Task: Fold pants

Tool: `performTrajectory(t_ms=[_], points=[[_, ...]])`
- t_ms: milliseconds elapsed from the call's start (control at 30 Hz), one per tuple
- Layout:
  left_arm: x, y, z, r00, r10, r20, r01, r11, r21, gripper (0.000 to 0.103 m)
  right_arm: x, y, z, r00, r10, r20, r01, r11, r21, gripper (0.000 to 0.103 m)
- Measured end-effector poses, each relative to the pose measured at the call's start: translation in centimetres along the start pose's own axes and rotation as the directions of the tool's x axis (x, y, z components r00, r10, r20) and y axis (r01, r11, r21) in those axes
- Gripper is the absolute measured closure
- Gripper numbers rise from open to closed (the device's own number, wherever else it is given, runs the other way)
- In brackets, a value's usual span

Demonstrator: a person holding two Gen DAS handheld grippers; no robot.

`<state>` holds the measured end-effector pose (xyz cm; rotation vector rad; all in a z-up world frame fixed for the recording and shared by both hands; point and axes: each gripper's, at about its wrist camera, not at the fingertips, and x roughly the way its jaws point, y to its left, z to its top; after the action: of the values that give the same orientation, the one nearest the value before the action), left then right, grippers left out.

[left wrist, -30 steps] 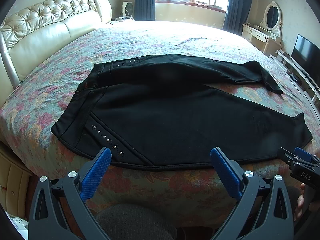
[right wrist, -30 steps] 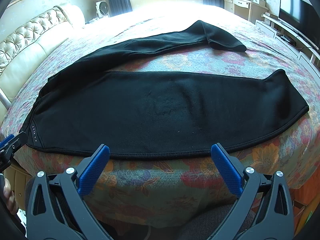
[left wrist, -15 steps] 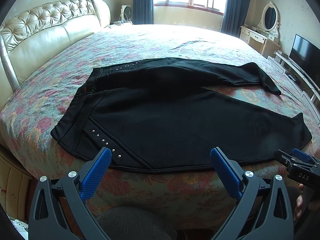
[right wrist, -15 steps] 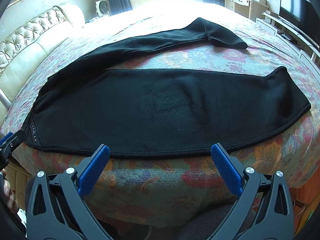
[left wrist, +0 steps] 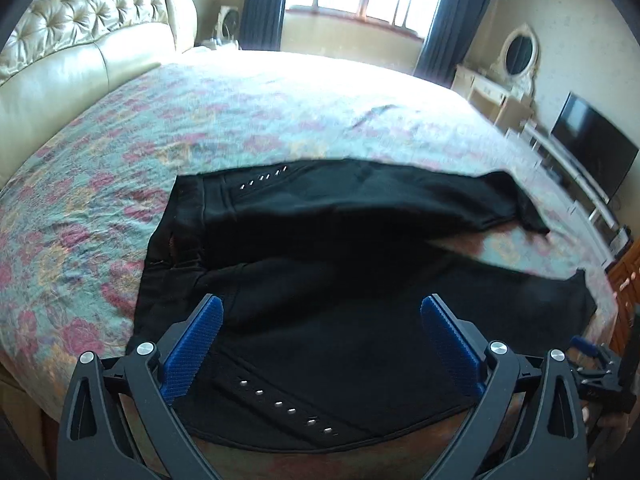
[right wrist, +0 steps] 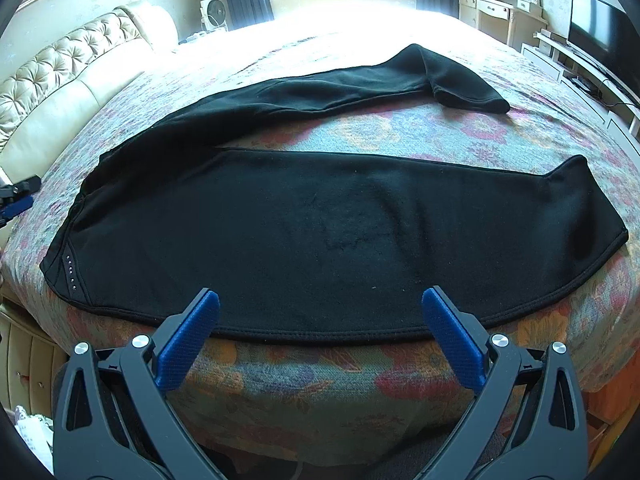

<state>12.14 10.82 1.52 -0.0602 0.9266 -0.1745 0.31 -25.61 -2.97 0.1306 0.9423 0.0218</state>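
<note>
You will find no readable text, label, brand, number or sign in either view at this moment. The body of the right gripper [left wrist: 600, 380], seen at the lower right edge of the left wrist view, shows no marking that can be made out. The screen of the television [right wrist: 600, 28] is dark and carries no lettering that can be read. The black pants [right wrist: 320, 232] bear only a row of small metal studs, not characters, and the flowered bedspread [right wrist: 440, 132] shows a pattern alone.
</note>
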Motion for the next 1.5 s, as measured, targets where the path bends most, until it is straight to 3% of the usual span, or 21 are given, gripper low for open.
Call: performTrajectory(t_ms=[100,233,333,433,633,733,867,1067,1100,1133,1167,1200,1267,1400,1500], points=[[2.6,5.2,3.0,0.997,0.064,-0.045,-0.065,0.997,-0.037,0.004,0.7,1.1,1.3,0.999,0.034,-0.012,-0.034,0.999,-0.018,0.002],[6.4,12.8,6.5,0.995,-0.049,-0.088,0.032,0.982,-0.185,0.004,1.6,2.7,4.5,0.994,0.111,0.003,-0.111,0.990,-0.083,0.002],[9.4,16.2,8.4,0.993,-0.049,-0.103,0.027,0.979,-0.202,0.004,2.8,3.3,7.8,0.988,0.152,0.021,-0.148,0.981,-0.123,0.002],[12.9,19.1,9.9,0.987,-0.097,-0.128,0.065,0.971,-0.231,0.004,4.2,3.0,10.5,0.986,0.162,0.030,-0.159,0.983,-0.093,0.002],[18.1,21.2,10.8,0.964,-0.216,-0.157,0.165,0.944,-0.286,0.005,6.3,2.3,12.5,0.981,0.195,0.017,-0.194,0.980,-0.038,0.002],[18.4,21.4,11.6,0.956,-0.267,-0.118,0.229,0.936,-0.266,0.004,7.4,2.2,12.7,0.978,0.209,-0.005,-0.209,0.977,-0.029,0.002],[18.7,22.6,11.9,0.922,-0.383,-0.050,0.341,0.868,-0.360,0.004,8.7,2.3,13.0,0.976,0.217,-0.025,-0.218,0.975,-0.033,0.002],[18.2,23.7,11.6,0.895,-0.446,-0.001,0.406,0.814,-0.415,0.006,9.9,2.5,14.9,0.969,0.245,-0.030,-0.247,0.965,-0.084,0.002],[18.1,23.4,11.7,0.896,-0.445,-0.005,0.406,0.822,-0.400,0.009,10.3,2.4,15.4,0.969,0.246,-0.033,-0.248,0.964,-0.095,0.002],[18.2,22.9,11.9,0.897,-0.441,-0.014,0.403,0.833,-0.378,0.031,10.7,2.4,16.1,0.968,0.248,-0.035,-0.250,0.962,-0.110,0.002],[18.5,22.4,12.0,0.915,-0.402,-0.046,0.361,0.862,-0.355,0.043,11.1,2.4,16.7,0.968,0.246,-0.039,-0.249,0.961,-0.123,0.002],[18.9,22.0,12.1,0.930,-0.360,-0.079,0.316,0.888,-0.333,0.069,11.4,2.3,17.5,0.968,0.248,-0.040,-0.251,0.959,-0.133,0.002],[19.5,21.6,12.0,0.938,-0.333,-0.098,0.288,0.905,-0.313,0.072,12.1,2.2,19.3,0.965,0.259,-0.036,-0.262,0.953,-0.154,0.002],[19.5,21.9,11.6,0.941,-0.331,-0.071,0.292,0.900,-0.325,0.074,14.3,3.1,24.2,0.967,0.250,-0.048,-0.253,0.926,-0.278,0.002],[19.4,22.0,11.4,0.944,-0.324,-0.063,0.288,0.900,-0.326,0.074,17.8,4.7,27.9,0.975,0.208,-0.083,-0.224,0.881,-0.418,0.002]])
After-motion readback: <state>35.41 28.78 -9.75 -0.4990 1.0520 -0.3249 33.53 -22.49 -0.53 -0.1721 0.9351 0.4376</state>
